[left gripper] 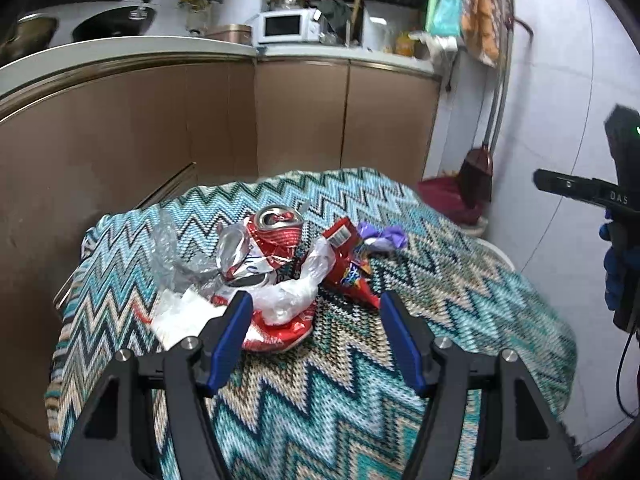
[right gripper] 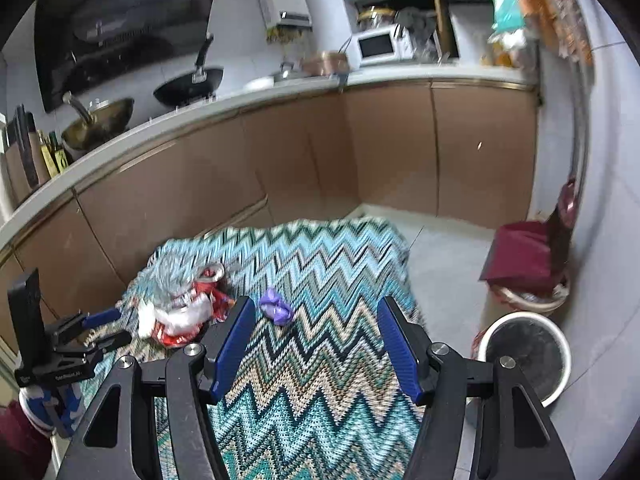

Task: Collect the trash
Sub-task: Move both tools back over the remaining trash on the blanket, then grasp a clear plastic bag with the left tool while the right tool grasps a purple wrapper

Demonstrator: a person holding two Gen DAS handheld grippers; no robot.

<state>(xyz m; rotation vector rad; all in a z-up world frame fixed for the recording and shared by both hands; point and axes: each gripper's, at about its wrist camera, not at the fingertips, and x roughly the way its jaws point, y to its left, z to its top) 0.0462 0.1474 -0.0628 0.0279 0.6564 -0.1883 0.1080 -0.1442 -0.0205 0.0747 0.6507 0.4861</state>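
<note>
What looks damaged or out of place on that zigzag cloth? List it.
A crushed red can lies dented in a heap with crumpled clear plastic and a torn red snack wrapper on the zigzag cloth. A purple wad sits apart from the heap. Both grippers, left gripper and right gripper, are open and empty.

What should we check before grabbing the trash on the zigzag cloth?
1. Left gripper open: ok, jaws spread wide.
2. Right gripper open: ok, nothing held.
3. Crushed red can within reach of the left gripper: ok, just ahead in the pile.
4. Purple wrapper free to grab: ok, lying apart from the pile.
5. Trash bin ready: ok, on the floor beside the table, open on top.
6. Can free of the clear plastic: cannot tell, the pieces overlap.
</note>
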